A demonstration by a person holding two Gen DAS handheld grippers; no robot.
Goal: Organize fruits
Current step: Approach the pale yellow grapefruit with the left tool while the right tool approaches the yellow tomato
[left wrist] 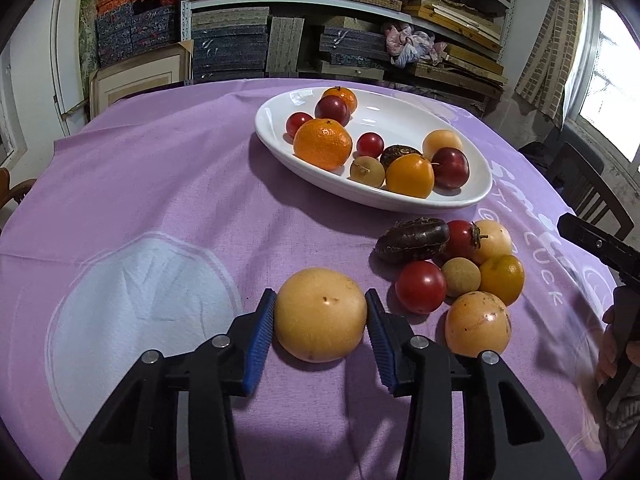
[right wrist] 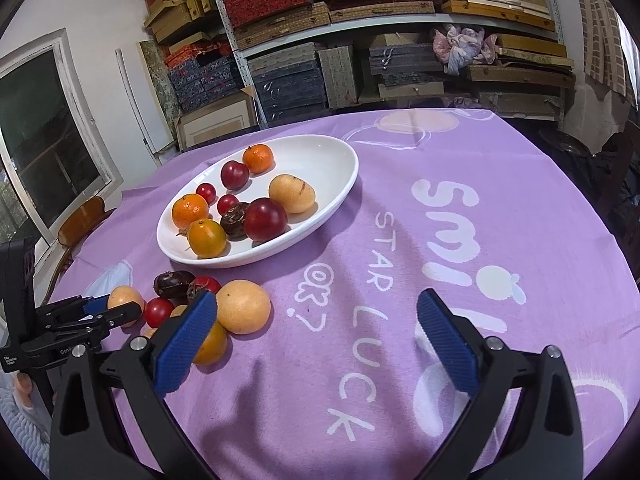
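Observation:
My left gripper (left wrist: 320, 298) is shut on a large pale yellow round fruit (left wrist: 320, 316), one blue pad pressed on each side, and the fruit rests on the purple cloth. Right of it lies a loose pile of fruit: a dark wrinkled fruit (left wrist: 412, 240), a red tomato (left wrist: 420, 286) and a speckled yellow fruit (left wrist: 478, 324) among several others. A white oval dish (left wrist: 400, 204) farther back holds several oranges, plums and tomatoes. My right gripper (right wrist: 318, 300) stands open over bare cloth with nothing between its fingers, right of the pile. The right wrist view shows the left gripper (right wrist: 100, 312) on its fruit (right wrist: 125, 306).
A purple tablecloth (right wrist: 400, 380) with white lettering covers the round table. Shelves stacked with boxes (left wrist: 248, 36) stand behind it. A dark chair (left wrist: 580, 184) is at the right, a wooden chair (right wrist: 80, 220) at the left. A person's hand (left wrist: 608, 344) holds the right gripper's handle.

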